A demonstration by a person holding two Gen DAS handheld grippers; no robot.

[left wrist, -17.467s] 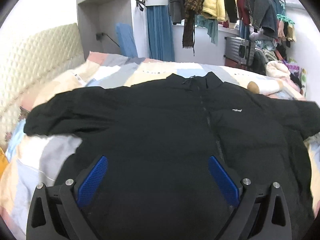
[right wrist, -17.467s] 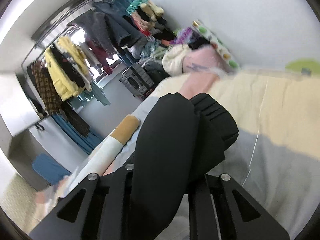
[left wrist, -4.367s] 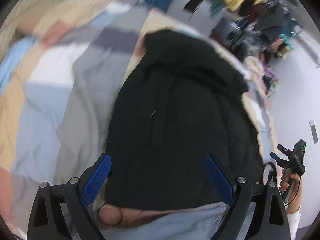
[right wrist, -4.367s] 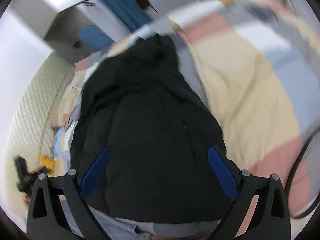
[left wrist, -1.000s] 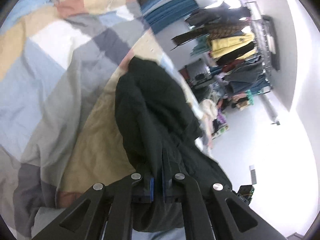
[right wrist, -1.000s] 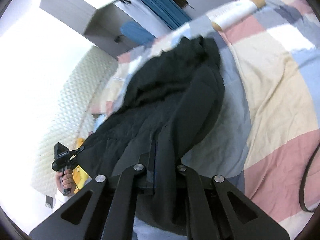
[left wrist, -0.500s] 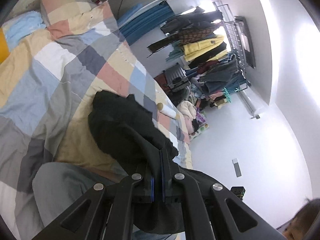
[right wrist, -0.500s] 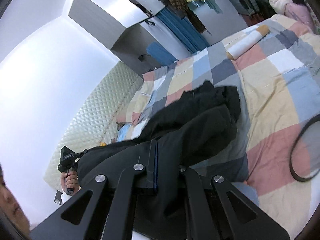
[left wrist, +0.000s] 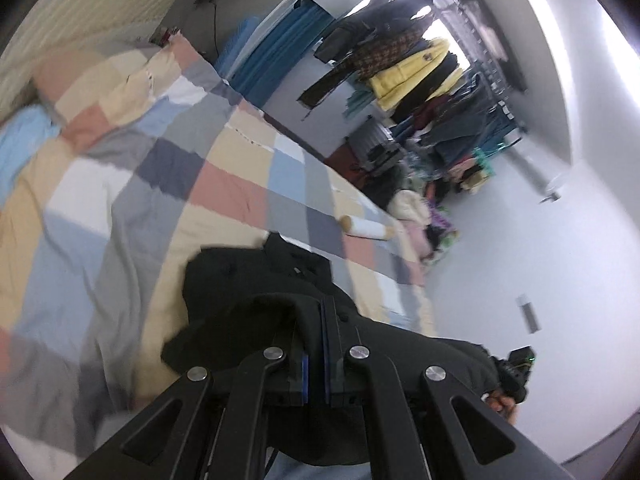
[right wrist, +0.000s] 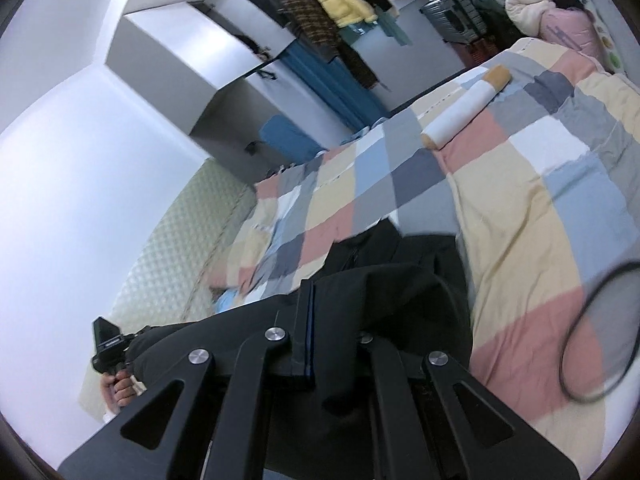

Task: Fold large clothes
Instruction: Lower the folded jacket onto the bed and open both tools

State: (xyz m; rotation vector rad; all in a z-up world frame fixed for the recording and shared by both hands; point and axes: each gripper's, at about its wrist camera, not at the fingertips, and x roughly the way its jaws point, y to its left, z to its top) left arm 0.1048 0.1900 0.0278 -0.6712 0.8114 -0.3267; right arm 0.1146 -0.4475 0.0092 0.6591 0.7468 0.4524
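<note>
Your left gripper and right gripper are both clamped tight on the black jacket, lifted at 6 o'clock over the checkered quilt. It's bunched, apparently mid-fold; final fold and laydown remain.

Bright window glare, fisheye-warped edges, perhaps slight blur.

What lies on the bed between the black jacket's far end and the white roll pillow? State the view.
Only bare checked quilt separates the black jacket from the roll pillow; the right wrist view shows it best.
</note>
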